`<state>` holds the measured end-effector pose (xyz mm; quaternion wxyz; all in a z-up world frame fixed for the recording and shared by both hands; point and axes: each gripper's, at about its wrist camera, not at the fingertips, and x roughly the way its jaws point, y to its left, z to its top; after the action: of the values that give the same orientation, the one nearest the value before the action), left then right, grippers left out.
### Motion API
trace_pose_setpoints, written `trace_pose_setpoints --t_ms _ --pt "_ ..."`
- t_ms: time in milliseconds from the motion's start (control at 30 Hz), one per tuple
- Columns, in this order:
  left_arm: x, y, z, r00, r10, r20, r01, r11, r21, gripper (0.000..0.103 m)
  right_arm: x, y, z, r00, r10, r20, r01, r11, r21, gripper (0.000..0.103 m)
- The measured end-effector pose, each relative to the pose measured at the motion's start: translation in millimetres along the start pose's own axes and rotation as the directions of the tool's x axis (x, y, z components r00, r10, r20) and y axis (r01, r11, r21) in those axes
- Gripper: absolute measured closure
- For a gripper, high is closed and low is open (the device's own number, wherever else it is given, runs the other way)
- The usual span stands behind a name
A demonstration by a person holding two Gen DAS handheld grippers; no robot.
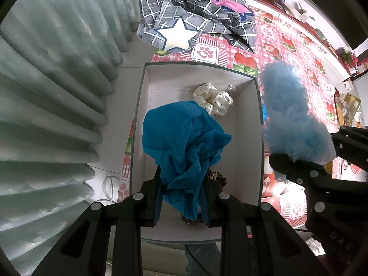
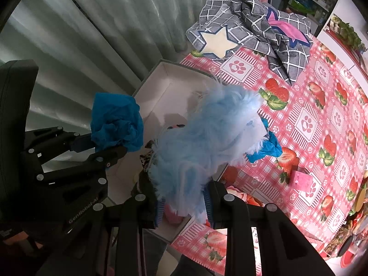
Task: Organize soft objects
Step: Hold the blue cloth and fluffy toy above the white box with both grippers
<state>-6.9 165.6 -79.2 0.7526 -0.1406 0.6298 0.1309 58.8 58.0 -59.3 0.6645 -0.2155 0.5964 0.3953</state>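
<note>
My left gripper (image 1: 182,197) is shut on a teal blue cloth (image 1: 181,147) that hangs over the open white box (image 1: 249,119). In the right wrist view the same cloth (image 2: 116,124) bunches at the left gripper's (image 2: 104,143) tips beside the box (image 2: 161,85). My right gripper (image 2: 184,203) is shut on a fluffy light blue soft object (image 2: 207,133), held above the box's right edge; it also shows in the left wrist view as the fluffy object (image 1: 292,112) in the right gripper (image 1: 306,161). Inside the box lie a white polka-dot scrunchie (image 1: 212,100) and a leopard-print piece (image 1: 217,176).
A grey checked cloth with a white star (image 1: 197,23) lies at the far end of the pink strawberry tablecloth (image 1: 287,43). Another teal cloth (image 2: 268,147) and a pink block (image 2: 303,180) lie right of the box. Pale green curtains (image 1: 53,92) hang on the left.
</note>
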Motion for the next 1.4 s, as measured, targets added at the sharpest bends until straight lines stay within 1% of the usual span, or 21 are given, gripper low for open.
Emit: trace_pose_setpoints --t_ms 1400 --pt "6.4 0.5 5.9 1.000 0.006 -0.009 -0.006 1.000 0.005 0.074 7.8 -3.0 6.2 1.000 0.006 -0.017 -0.006 1.000 0.004 0.073"
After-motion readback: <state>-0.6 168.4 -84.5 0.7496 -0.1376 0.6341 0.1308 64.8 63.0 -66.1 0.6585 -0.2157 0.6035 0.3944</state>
